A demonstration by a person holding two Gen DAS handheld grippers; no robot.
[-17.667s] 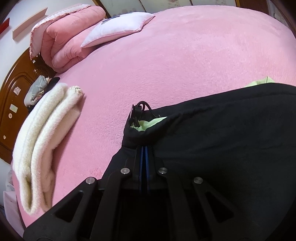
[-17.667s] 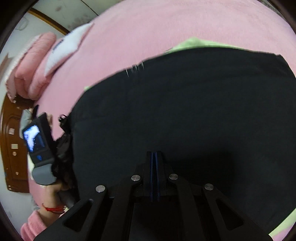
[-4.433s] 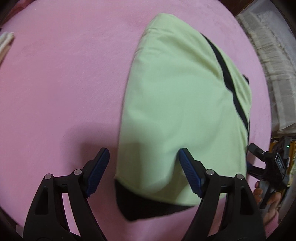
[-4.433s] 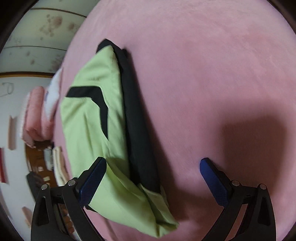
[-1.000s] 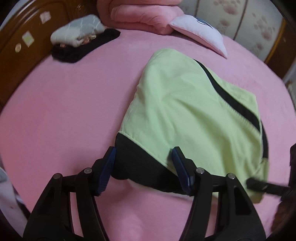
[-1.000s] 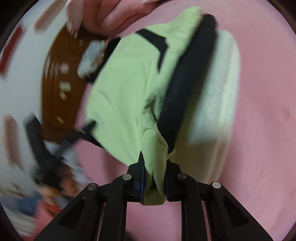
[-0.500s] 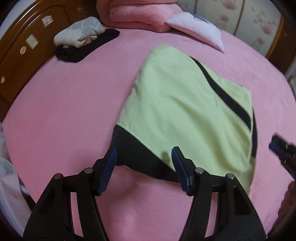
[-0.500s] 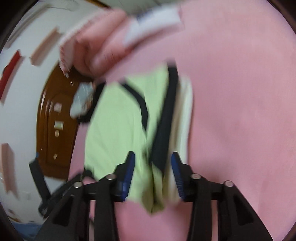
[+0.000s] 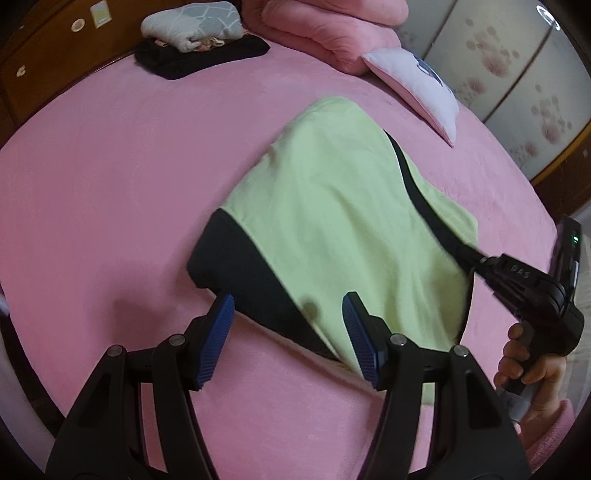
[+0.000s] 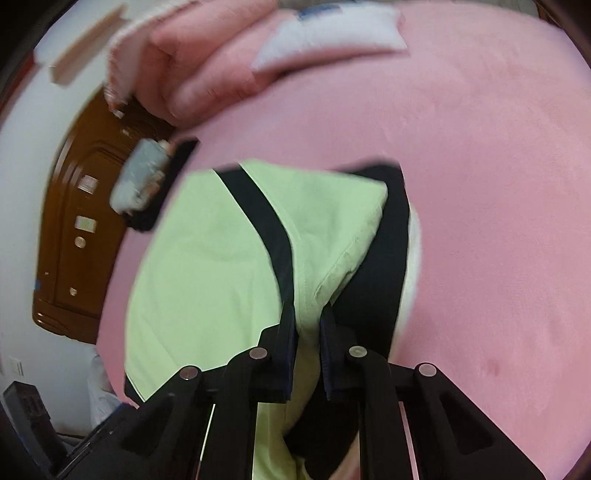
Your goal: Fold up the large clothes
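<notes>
My left gripper is spread wide, its blue-padded fingers gaping just at the near black edge of the garment, gripping nothing. My right gripper is nearly closed, pinching a fold of the garment between its pads. My right hand wraps the handle at the garment's right corner.

Premises: a home bedroom. A bed covered in a pink plush sheet fills most of both views. At its head stands a carved dark wooden headboard, with a rolled pink quilt and a white pillow against it. Folded grey and black clothes lie near the headboard. Sliding panels with a pink floral print line the far wall.
</notes>
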